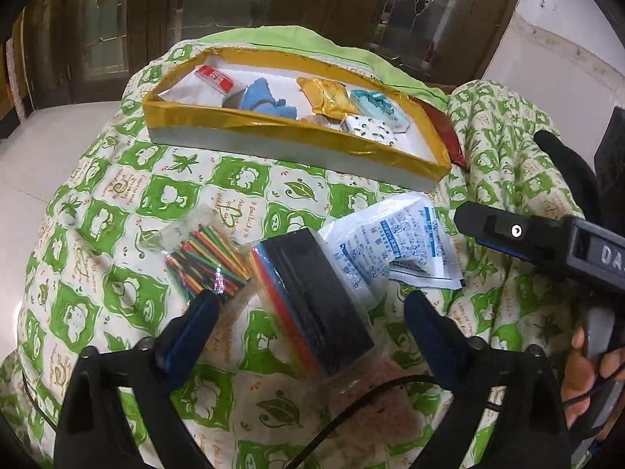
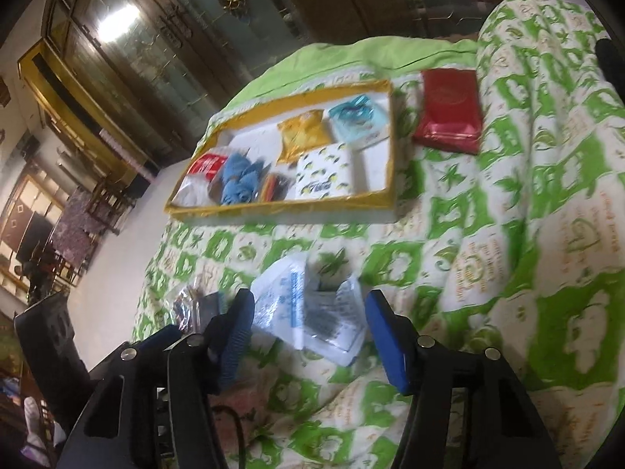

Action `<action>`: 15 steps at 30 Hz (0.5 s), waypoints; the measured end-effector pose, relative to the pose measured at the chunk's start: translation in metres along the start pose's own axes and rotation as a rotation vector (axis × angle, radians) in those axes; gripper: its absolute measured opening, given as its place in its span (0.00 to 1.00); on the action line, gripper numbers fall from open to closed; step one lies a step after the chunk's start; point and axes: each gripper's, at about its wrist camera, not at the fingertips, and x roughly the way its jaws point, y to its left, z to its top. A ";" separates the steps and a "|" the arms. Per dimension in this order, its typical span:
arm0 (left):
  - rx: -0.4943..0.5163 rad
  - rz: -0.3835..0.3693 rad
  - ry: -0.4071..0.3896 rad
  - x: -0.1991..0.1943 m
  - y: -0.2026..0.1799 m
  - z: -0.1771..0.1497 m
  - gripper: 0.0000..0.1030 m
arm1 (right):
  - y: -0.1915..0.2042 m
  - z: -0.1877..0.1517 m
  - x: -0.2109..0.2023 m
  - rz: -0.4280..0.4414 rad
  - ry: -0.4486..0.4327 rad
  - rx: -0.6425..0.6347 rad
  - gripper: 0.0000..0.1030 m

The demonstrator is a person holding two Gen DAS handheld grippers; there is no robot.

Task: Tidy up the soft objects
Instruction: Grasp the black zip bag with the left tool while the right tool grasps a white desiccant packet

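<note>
A gold-rimmed tray [image 1: 250, 129] [image 2: 281, 205] lies on the green quilt and holds a blue cloth [image 1: 261, 95] [image 2: 238, 181], a gold pouch [image 1: 326, 93] [image 2: 302, 133], tissue packs [image 1: 371, 127] [image 2: 324, 172] and a red-white pack [image 1: 215, 76]. My left gripper [image 1: 312, 308] is open around a clear bag of black and coloured sheets [image 1: 316, 305]. A bag of coloured sticks [image 1: 207, 262] lies to its left. My right gripper [image 2: 308, 336] is open over a white printed packet [image 2: 308, 308] [image 1: 390, 242]; it also shows in the left wrist view [image 1: 547, 246].
A dark red pouch [image 2: 449, 111] [image 1: 443, 133] lies on the quilt right of the tray. The quilt [image 2: 547, 195] rises in a fold on the right. White floor [image 1: 39, 148] and wooden glass-door cabinets [image 2: 129, 39] lie beyond the bed's far edge.
</note>
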 end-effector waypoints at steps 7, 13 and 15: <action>0.017 -0.022 0.056 0.016 -0.002 -0.006 0.47 | 0.014 -0.012 0.026 0.048 0.094 -0.017 0.58; 0.013 -0.031 0.058 -0.003 0.013 -0.018 0.42 | 0.024 -0.004 0.049 0.032 0.110 -0.040 0.53; -0.008 -0.033 0.055 -0.008 0.021 -0.020 0.42 | 0.027 -0.002 0.055 0.020 0.112 -0.051 0.44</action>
